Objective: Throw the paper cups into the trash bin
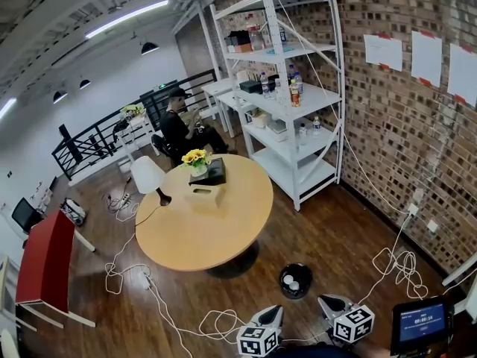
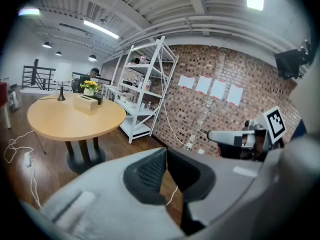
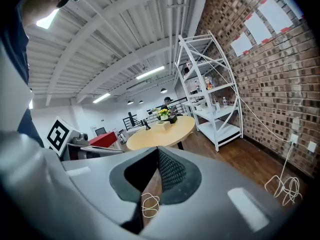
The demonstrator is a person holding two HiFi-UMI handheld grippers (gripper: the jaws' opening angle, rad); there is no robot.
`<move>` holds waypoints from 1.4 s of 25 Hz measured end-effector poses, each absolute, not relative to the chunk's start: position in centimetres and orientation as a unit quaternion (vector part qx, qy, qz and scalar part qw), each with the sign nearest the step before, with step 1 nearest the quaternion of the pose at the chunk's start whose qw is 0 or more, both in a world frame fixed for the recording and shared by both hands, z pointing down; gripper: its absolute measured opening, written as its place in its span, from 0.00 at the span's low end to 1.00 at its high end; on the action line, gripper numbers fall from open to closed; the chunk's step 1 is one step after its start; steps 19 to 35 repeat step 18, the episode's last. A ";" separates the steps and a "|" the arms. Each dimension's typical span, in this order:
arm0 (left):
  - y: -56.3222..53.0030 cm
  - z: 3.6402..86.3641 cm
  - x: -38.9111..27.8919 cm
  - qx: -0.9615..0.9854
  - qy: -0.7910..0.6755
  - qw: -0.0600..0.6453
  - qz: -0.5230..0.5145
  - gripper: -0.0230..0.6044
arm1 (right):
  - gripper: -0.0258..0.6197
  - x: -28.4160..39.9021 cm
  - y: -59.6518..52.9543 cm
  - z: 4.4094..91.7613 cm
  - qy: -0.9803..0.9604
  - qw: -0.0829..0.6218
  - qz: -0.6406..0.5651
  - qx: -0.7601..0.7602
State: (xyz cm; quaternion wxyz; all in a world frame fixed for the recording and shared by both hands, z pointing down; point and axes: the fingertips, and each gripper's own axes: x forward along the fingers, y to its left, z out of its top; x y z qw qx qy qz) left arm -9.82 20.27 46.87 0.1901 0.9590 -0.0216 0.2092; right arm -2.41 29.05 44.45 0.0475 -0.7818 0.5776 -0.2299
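Bright, even light falls from ceiling strip lamps (image 1: 127, 17) above the round bench (image 1: 205, 215), soft shadow beneath it. Fisheye bending warps edges; gripper views darken at corners, foreground blurred.

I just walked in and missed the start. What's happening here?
A person holds a gripper in each hand; the left gripper and the right gripper are both shut and empty. They hover close to the black trash bin on the floor beside the round table. White cups, it seems, already lie in the bin. None shows on the table, which bears a lamp, flowers and a tissue box.
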 end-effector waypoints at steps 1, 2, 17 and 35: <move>20.4 46.9 -9.7 0.959 -0.020 0.191 0.210 0.05 | 0.06 -2.2 29.1 44.4 0.576 0.049 -0.230 -0.783; 20.4 46.9 -9.6 0.958 -0.018 0.193 0.211 0.05 | 0.06 -2.0 29.1 44.3 0.574 0.051 -0.230 -0.784; 21.6 48.1 -9.4 0.950 -0.012 0.214 0.226 0.05 | 0.06 -2.3 29.9 45.3 0.572 0.043 -0.249 -0.780; 21.7 48.1 -9.4 0.950 -0.013 0.215 0.227 0.05 | 0.06 -2.4 30.0 45.4 0.573 0.043 -0.250 -0.779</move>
